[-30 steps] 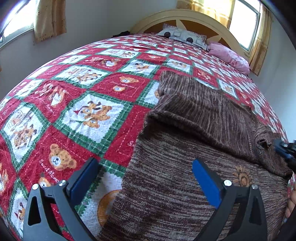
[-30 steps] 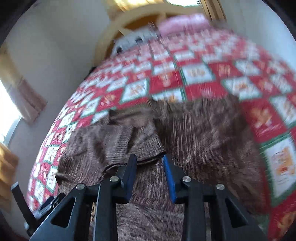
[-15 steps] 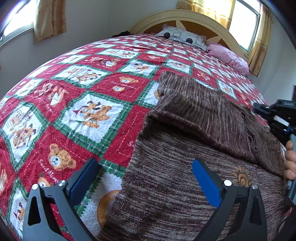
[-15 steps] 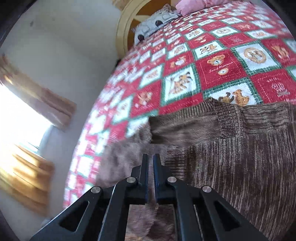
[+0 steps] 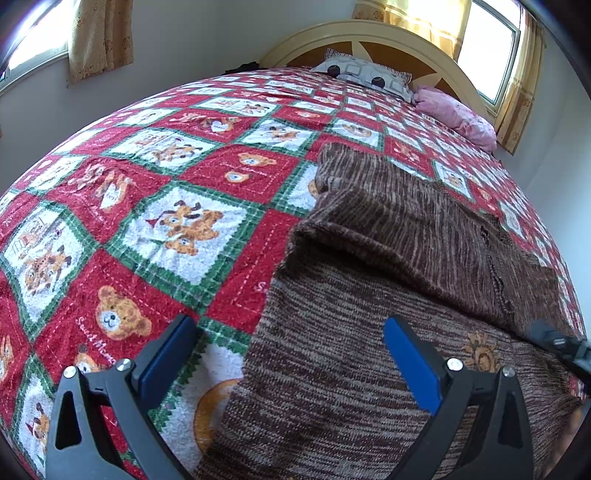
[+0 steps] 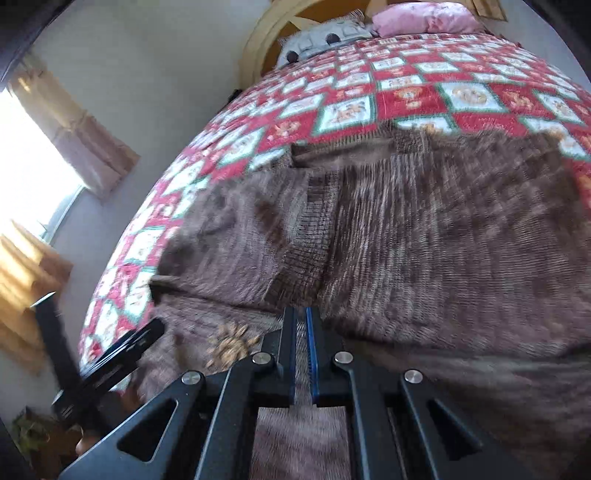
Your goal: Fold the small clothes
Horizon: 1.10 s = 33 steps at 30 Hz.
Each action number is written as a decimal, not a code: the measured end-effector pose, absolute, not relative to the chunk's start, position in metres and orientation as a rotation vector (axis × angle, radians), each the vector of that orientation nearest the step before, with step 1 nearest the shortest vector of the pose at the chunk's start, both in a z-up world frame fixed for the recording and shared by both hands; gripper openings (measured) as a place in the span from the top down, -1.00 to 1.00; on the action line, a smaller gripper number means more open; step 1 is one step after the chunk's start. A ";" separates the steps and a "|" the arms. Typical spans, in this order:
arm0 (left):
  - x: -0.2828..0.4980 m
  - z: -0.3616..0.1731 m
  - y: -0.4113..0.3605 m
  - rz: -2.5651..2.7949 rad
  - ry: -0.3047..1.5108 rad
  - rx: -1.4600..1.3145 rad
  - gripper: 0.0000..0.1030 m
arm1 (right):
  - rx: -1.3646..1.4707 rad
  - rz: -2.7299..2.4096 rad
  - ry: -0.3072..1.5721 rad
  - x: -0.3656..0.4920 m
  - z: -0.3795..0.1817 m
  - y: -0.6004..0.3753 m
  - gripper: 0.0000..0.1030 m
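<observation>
A brown knit sweater (image 5: 388, 295) lies partly folded on the bed's teddy-bear quilt (image 5: 166, 206). The left gripper (image 5: 288, 354) hovers wide open over the sweater's left edge, holding nothing. The right gripper (image 6: 301, 350) is pinched nearly closed on a fold of the sweater (image 6: 424, 240).

left gripper (image 5: 288, 358) — black frame, blue pads, silver screws, right gripper (image 6: 300, 332) alike

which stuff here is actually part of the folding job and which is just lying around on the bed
Part of the job:
brown knit sweater, partly folded
right gripper, shut on the sweater's fabric
left gripper, open, over the sweater's near edge

Just there:
teddy bear quilt under the sweater
grey patterned pillow
pink pillow
headboard
curtains
</observation>
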<state>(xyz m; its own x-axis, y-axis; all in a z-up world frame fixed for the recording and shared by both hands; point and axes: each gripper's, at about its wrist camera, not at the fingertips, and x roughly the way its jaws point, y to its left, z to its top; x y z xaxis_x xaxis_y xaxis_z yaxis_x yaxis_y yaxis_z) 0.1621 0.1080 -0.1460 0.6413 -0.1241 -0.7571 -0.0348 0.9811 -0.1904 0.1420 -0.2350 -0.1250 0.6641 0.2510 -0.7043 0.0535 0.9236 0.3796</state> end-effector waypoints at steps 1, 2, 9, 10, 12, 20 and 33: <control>0.162 -0.146 0.107 -0.049 0.875 -0.190 -1.00 | 0.363 0.075 0.815 0.132 -0.116 -0.244 0.90; 0.162 -0.146 0.108 -0.048 0.876 -0.188 -1.00 | 0.341 0.027 0.786 0.118 -0.107 -0.257 0.90; 0.164 -0.147 0.104 -0.038 0.887 -0.166 -1.00 | 0.336 -0.141 0.913 0.064 -0.136 -0.340 0.90; 0.164 -0.147 0.104 -0.037 0.889 -0.164 -1.00 | 0.359 -0.152 0.897 0.053 -0.131 -0.344 0.90; 0.164 -0.148 0.104 -0.039 0.891 -0.165 -1.00 | 0.365 -0.216 0.879 0.024 -0.114 -0.349 0.90; 0.159 -0.146 0.106 -0.092 0.901 -0.143 -1.00 | 0.321 -0.273 0.457 -0.165 0.004 -0.362 0.90; 0.022 -0.087 0.165 -0.343 0.838 0.009 -1.00 | 0.188 0.025 0.411 -0.261 0.032 -0.292 -0.84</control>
